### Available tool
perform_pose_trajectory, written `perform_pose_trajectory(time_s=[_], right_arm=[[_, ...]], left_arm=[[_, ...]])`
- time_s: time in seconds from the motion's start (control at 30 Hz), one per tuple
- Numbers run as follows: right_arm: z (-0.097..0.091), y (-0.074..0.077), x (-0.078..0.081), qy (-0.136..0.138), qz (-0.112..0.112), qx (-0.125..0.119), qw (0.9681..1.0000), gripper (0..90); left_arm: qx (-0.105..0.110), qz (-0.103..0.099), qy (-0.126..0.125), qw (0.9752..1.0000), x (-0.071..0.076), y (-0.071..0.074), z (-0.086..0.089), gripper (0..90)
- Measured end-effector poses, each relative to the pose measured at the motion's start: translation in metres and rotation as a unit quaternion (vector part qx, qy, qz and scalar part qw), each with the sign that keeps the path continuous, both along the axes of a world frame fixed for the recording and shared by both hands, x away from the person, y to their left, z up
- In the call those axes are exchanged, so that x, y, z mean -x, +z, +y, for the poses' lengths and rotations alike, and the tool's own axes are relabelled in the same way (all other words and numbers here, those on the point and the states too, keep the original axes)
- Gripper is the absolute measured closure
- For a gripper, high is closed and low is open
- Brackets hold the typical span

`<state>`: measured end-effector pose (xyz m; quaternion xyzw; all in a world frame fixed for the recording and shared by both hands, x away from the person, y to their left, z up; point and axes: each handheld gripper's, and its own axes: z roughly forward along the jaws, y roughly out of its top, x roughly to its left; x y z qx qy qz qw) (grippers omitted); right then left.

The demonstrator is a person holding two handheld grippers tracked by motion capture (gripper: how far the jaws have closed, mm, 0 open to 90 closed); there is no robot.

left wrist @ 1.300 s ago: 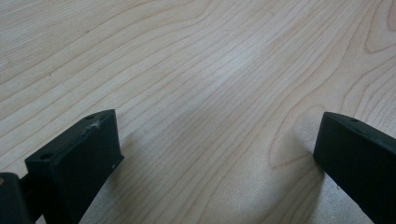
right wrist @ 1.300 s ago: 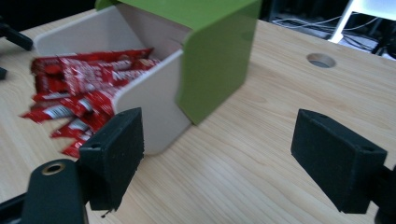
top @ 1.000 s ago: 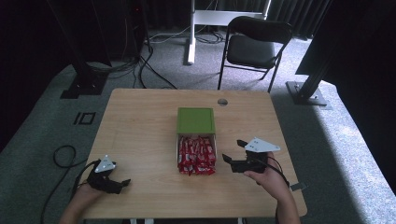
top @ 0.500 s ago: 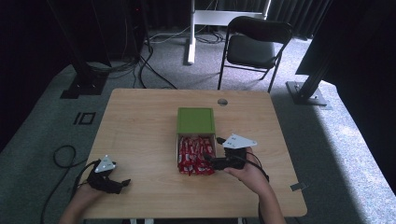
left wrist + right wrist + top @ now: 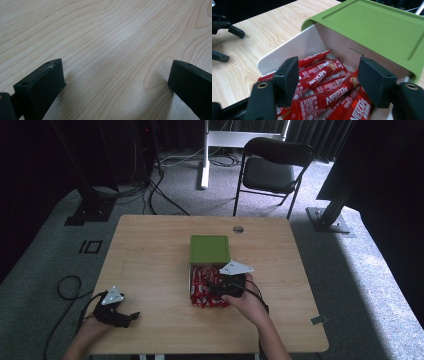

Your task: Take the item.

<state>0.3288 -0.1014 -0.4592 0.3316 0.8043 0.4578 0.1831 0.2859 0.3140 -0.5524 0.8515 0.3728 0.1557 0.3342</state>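
High view: a wooden table (image 5: 150,250) on grey carpet, a black chair (image 5: 274,167) behind. Left gripper (image 5: 131,316) rests near the front edge.

Left gripper view: jaws wide over bare wood.

Right gripper view: right gripper (image 5: 327,80), jaws just closing yet gripping nothing, hovers over red sachets (image 5: 324,85) in the white drawer (image 5: 294,47) under its green lid (image 5: 372,27).

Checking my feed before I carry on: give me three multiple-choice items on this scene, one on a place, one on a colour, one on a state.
1. Where is the right claw?
A. over the open drawer of red sachets
B. beside the chair
C. at the table's far edge

2. What colour is the box top?
A. blue
B. green
C. yellow

3. How is the left claw?
A. shut on a sachet
B. open, nothing between its jaws
C. shut on a cable

Key: 1 A, its jaws straddle the sachets in the white drawer. 2 B, both views show green. 3 B, bare table lies between its jaws.
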Motion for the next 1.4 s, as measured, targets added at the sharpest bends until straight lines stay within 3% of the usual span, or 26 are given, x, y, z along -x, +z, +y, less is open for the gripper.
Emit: perform_pose_trajectory(time_s=[0.17,0.23,0.47,0.7,0.8,1.03,1.13,1.2,1.4], right_arm=[[0.008,-0.001,-0.004,0.0,0.013,-0.017,0.9998,42.0],[0.011,-0.002,-0.005,0.002,0.036,-0.028,0.999,48.9],[0.024,-0.01,-0.014,-0.026,0.051,-0.008,0.9984,59.9],[0.035,-0.018,-0.017,-0.038,0.075,0.017,0.9963,62.5],[0.037,-0.021,-0.018,-0.048,0.087,0.035,0.9944,63.3],[0.039,-0.026,-0.023,-0.067,0.138,0.019,0.9879,61.8],[0.042,-0.027,-0.023,-0.074,0.136,0.026,0.9876,63.6],[0.043,-0.028,-0.023,-0.071,0.135,0.034,0.9876,76.1],[0.041,-0.021,-0.022,-0.074,0.14,0.025,0.9871,80.9]], left_arm=[[-0.001,-0.001,0.0,1.0,0.0,0.0,0.0,1.5],[0.0,0.0,0.0,1.0,0.0,0.0,0.0,1.5],[-0.001,0.0,-0.001,1.0,0.0,0.0,0.0,1.5],[-0.001,0.0,-0.002,1.0,0.0,0.0,0.0,1.5],[-0.001,0.0,-0.002,1.0,0.0,0.0,0.0,1.5],[-0.001,0.0,-0.002,1.0,0.0,0.0,0.0,1.5],[-0.001,0.0,-0.002,1.0,0.0,0.0,0.0,1.5],[-0.001,0.0,-0.002,1.0,0.0,0.0,0.0,1.5],[-0.001,0.0,-0.002,1.0,0.0,0.0,0.0,1.5]])
